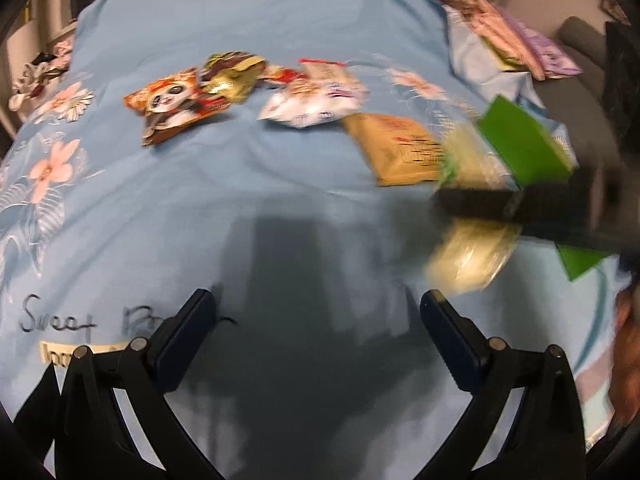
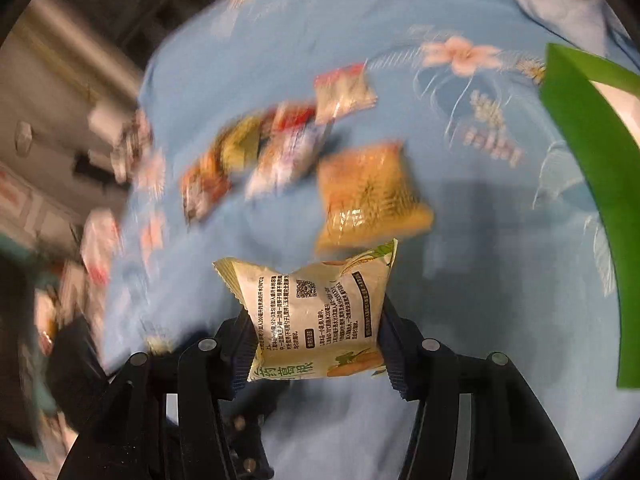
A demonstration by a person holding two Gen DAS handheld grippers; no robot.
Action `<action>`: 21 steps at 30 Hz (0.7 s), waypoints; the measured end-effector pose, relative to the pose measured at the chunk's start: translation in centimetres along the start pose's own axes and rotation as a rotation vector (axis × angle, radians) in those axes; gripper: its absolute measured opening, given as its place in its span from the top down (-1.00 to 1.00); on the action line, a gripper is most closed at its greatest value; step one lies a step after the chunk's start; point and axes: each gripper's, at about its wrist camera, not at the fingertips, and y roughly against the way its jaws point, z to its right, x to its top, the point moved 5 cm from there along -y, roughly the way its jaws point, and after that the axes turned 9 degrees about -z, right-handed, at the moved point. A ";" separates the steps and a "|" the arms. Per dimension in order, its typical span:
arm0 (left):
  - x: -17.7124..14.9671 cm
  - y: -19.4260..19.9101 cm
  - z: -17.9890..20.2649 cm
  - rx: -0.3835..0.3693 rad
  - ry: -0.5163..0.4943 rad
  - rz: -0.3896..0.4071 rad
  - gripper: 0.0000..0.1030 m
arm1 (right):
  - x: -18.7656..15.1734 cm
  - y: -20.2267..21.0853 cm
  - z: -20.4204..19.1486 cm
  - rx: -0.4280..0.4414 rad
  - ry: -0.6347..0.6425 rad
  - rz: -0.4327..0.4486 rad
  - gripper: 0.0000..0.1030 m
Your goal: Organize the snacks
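Snack packets [image 1: 248, 88] lie scattered on the blue floral sheet [image 1: 160, 200] beyond the left gripper's [image 1: 318, 300] parted jaws.

sheet [image 1: 168, 208]: we see light blue, pink-white flowers
panda pack [image 1: 176, 106]: orange, black-white panda
held pack [image 2: 316, 312]: cream, black print, orange carrot
box [image 2: 592, 184]: green
tan pack [image 2: 368, 200]: yellow-orange

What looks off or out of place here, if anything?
Nothing spilled or torn. The remaining snack packets lie jumbled and overlapping on the blue cloth, not lined up. The right gripper pinches a pale yellow packet, crumpling it at the waist. The left gripper is open, empty.
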 end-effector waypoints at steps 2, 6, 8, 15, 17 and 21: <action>-0.6 -0.2 0.9 -0.041 -0.017 -0.021 -0.99 | -0.9 -0.7 -0.7 0.015 -0.006 0.009 -0.13; -0.9 -0.7 1.0 0.023 -0.081 0.000 -0.99 | -0.9 -1.6 -0.3 0.119 -0.076 -0.051 -0.37; -0.9 -0.7 0.8 0.016 -0.079 0.001 -0.99 | -1.1 -0.7 0.0 0.168 -0.104 -0.014 -0.57; 0.1 0.1 -1.3 -0.164 0.094 -0.017 -0.97 | -1.1 0.1 1.1 0.162 -0.107 0.016 -0.61; 0.2 0.2 -1.4 -0.186 0.095 -0.027 -0.91 | -1.2 -0.8 1.6 0.173 -0.115 -0.021 -0.61; -0.1 0.5 -1.0 -0.213 0.098 -0.033 -0.46 | -1.4 -2.1 2.6 0.231 -0.148 -0.034 -0.61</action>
